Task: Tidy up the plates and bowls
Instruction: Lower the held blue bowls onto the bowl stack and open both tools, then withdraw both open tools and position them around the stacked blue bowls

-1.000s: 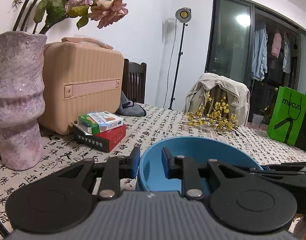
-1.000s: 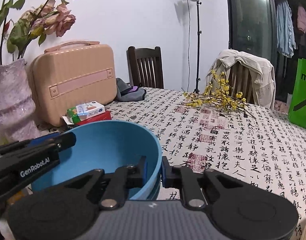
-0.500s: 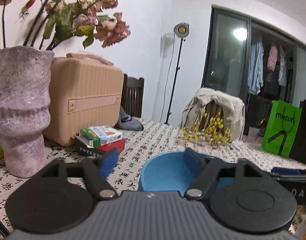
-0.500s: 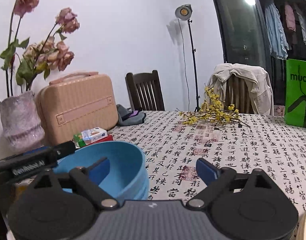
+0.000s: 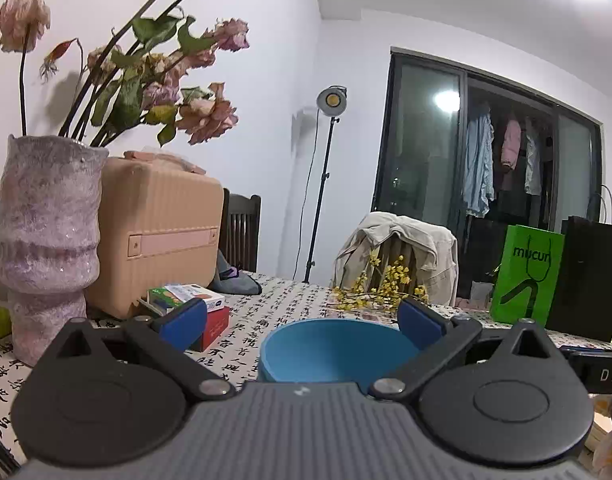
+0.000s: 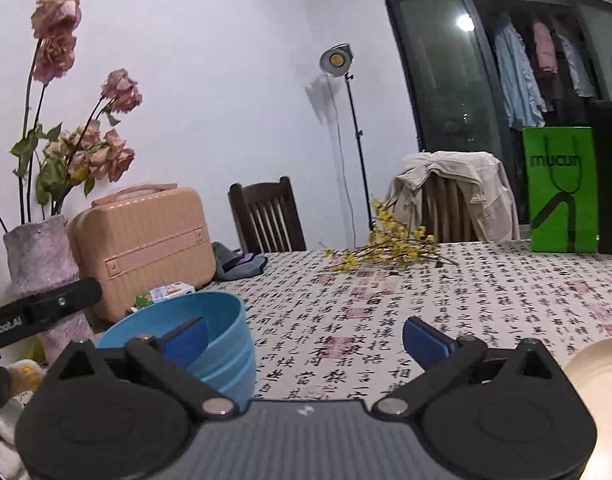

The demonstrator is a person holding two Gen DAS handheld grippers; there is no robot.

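A stack of nested blue bowls (image 6: 226, 344) stands on the table; the left wrist view shows its top bowl (image 5: 334, 344) just ahead. My left gripper (image 5: 302, 320) has its jaws opening wide, with the bowl in front of the gap and no pad touching it. The jaws of my right gripper (image 6: 306, 340) are opening too, and only tablecloth lies between them, the bowls being off to the left behind its left finger (image 6: 186, 340). The rim of a cream plate (image 6: 598, 368) shows at the lower right.
A printed tablecloth (image 6: 426, 300) covers the table. At the left stand a pink vase (image 5: 46, 240) with dried flowers, a beige case (image 5: 158, 236) and small boxes (image 5: 190, 300). Further back are yellow flower twigs (image 6: 386, 244), a green bag (image 6: 562, 188) and chairs.
Both grippers were shut on the top blue bowl's rim, have let go and opened wide. Both have drawn back from the bowl, which now rests on the stack.
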